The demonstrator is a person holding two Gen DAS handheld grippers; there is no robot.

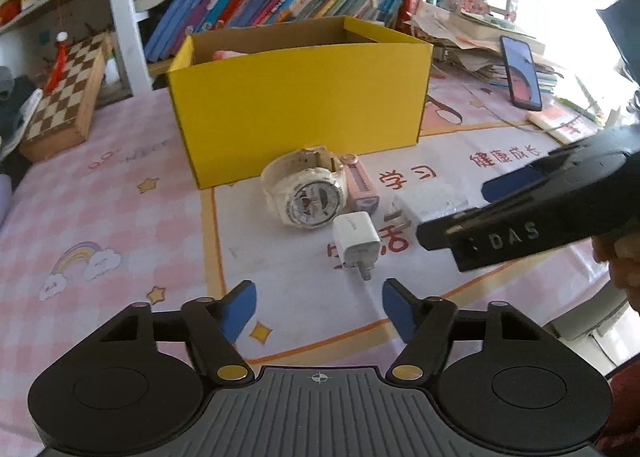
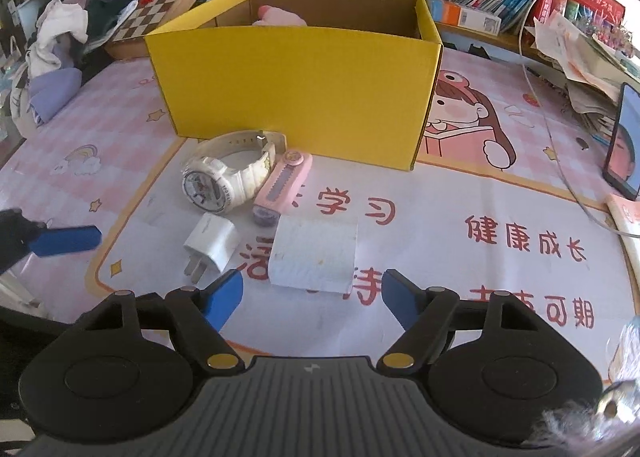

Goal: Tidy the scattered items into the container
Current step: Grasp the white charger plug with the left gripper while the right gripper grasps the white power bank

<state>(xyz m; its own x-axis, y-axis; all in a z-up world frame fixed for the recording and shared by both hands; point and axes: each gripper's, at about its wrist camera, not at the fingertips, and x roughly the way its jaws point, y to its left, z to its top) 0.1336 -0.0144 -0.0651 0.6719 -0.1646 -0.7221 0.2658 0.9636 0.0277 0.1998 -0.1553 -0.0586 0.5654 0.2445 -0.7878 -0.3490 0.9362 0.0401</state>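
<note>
Both the left gripper (image 1: 318, 307) and right gripper (image 2: 312, 297) hover part-open holding nothing, with the watch (image 2: 224, 173), charger (image 2: 211, 243) and tissue (image 2: 314, 253) mid-tabletop just before the yellow box (image 2: 296, 89).

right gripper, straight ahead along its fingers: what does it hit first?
Most likely the folded white tissue: it lies right ahead of the open right gripper, between the fingertip lines. The white charger sits just left of that path. Depth is uncertain.
</note>
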